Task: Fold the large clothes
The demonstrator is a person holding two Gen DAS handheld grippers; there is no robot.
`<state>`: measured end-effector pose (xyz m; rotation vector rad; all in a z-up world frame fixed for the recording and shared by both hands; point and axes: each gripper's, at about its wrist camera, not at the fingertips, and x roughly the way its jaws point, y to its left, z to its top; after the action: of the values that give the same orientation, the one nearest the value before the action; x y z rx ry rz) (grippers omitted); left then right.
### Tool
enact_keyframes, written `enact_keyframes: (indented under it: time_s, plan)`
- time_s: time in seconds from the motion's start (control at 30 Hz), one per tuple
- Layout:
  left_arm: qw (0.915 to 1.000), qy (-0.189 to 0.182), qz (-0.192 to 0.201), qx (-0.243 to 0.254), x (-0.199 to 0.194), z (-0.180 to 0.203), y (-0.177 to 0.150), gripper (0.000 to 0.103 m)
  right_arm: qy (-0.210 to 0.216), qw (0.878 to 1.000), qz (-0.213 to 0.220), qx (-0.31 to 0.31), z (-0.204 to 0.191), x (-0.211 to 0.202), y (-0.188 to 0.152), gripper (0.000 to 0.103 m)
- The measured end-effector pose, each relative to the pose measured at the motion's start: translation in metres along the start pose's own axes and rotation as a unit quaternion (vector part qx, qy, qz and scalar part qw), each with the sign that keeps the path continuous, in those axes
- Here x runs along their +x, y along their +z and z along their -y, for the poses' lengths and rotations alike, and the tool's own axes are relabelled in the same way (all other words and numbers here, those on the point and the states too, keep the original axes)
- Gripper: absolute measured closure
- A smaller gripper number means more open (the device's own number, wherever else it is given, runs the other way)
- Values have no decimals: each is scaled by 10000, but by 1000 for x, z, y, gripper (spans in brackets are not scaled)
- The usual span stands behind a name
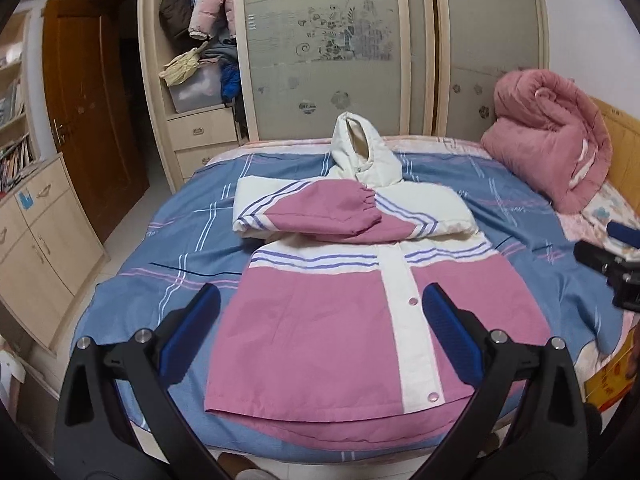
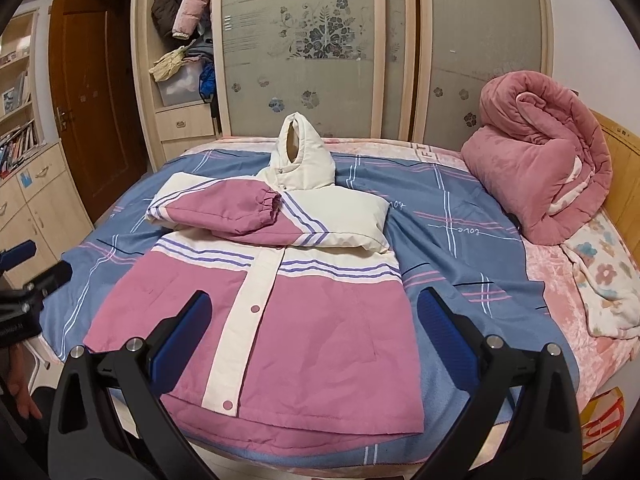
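Jacket (image 1: 340, 320) flat on bed (image 1: 160, 240), sleeves folded across chest. Left gripper (image 1: 320, 320), right gripper (image 2: 312, 320) both spread wide, hovering over hem, gripping nothing.

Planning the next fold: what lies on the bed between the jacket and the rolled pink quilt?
Only bare blue plaid bedsheet separates the jacket from the pink quilt; the right wrist view shows it best.

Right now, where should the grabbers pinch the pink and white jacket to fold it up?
Probably the pink bottom hem of the jacket, one corner per gripper, coming from the near bed edge. Both sleeves are already folded across the chest, the hem lies flat and closest, and the left gripper and right gripper are open.
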<state>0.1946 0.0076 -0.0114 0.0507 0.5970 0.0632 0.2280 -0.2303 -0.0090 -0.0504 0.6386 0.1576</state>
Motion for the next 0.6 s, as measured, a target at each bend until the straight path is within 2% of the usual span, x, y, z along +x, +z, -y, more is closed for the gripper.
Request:
enact_keyframes:
  time_s: [0.1,0.33,0.6]
  plan:
    - [10000,38,12,-63,7,1,1,2,-18,10000,-31,18,-2,6,1,1]
    - [9998,-179,-122,-25,26,9,0,2,-114,9999,-108,2,-5,18,-1,1]
    - [9989,-451,-94,2,22,8,6,2,-250,9994,-249,-40,-9,34,-7,1]
